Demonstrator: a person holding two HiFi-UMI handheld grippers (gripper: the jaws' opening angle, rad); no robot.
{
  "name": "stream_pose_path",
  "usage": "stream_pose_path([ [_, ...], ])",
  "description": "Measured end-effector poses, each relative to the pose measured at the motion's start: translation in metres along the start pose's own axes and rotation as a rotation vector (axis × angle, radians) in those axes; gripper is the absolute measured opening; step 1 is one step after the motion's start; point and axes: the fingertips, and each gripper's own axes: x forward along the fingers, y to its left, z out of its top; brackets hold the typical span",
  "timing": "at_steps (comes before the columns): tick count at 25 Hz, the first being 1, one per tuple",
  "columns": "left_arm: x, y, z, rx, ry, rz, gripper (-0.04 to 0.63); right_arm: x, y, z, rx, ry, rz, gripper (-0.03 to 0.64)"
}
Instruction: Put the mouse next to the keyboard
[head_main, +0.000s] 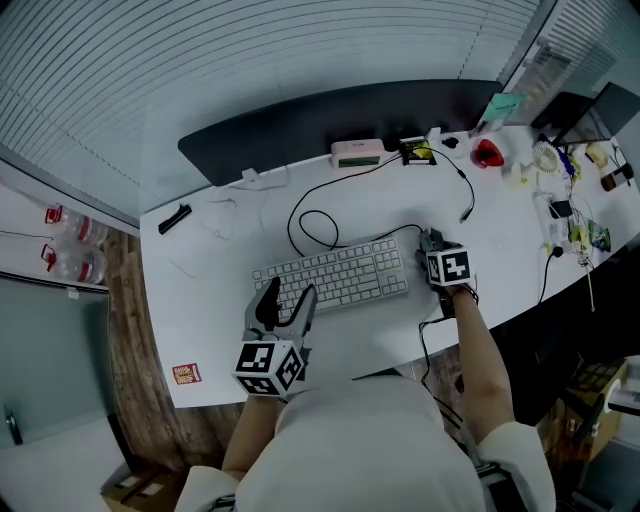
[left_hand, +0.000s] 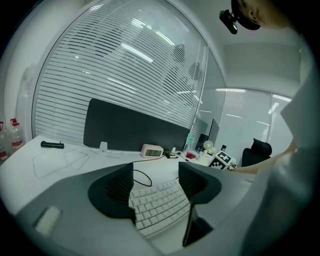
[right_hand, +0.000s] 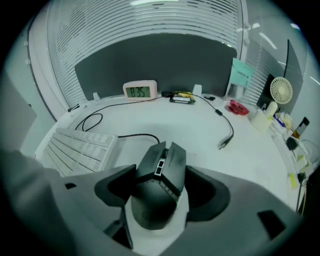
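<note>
The black mouse (right_hand: 159, 187) rests on the white desk (head_main: 220, 250) just right of the white keyboard (head_main: 330, 277), its nose pointing away from me. My right gripper (right_hand: 161, 175) is shut on the mouse, a jaw against each side; in the head view the gripper (head_main: 433, 246) hides most of the mouse (head_main: 428, 238). My left gripper (head_main: 288, 295) hovers open over the keyboard's near left end with nothing between its fingers. In the left gripper view the keyboard (left_hand: 160, 207) shows through that gripper's (left_hand: 156, 175) gap.
A digital clock (head_main: 358, 152) stands before the dark divider panel (head_main: 330, 120). The keyboard's cable (head_main: 315, 225) loops behind it, and a loose cable end (head_main: 462, 195) lies to the right. Small clutter (head_main: 570, 200) crowds the far right. A black item (head_main: 174, 218) lies at the left edge.
</note>
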Motion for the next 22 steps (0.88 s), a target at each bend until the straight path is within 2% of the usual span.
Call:
stream_pose_path([
  [13, -0.009, -0.004, -0.005, -0.003, 0.001, -0.006, 0.273, -0.003, 0.002, -0.009, 0.065, 0.008, 0.041, 0.313],
  [16, -0.013, -0.004, -0.007, -0.002, -0.002, -0.011, 0.273, -0.003, 0.002, -0.009, 0.069, -0.004, 0.022, 0.314],
  [22, -0.026, -0.006, -0.010, 0.002, -0.012, -0.021, 0.273, -0.014, 0.000, -0.007, 0.061, -0.071, -0.071, 0.336],
])
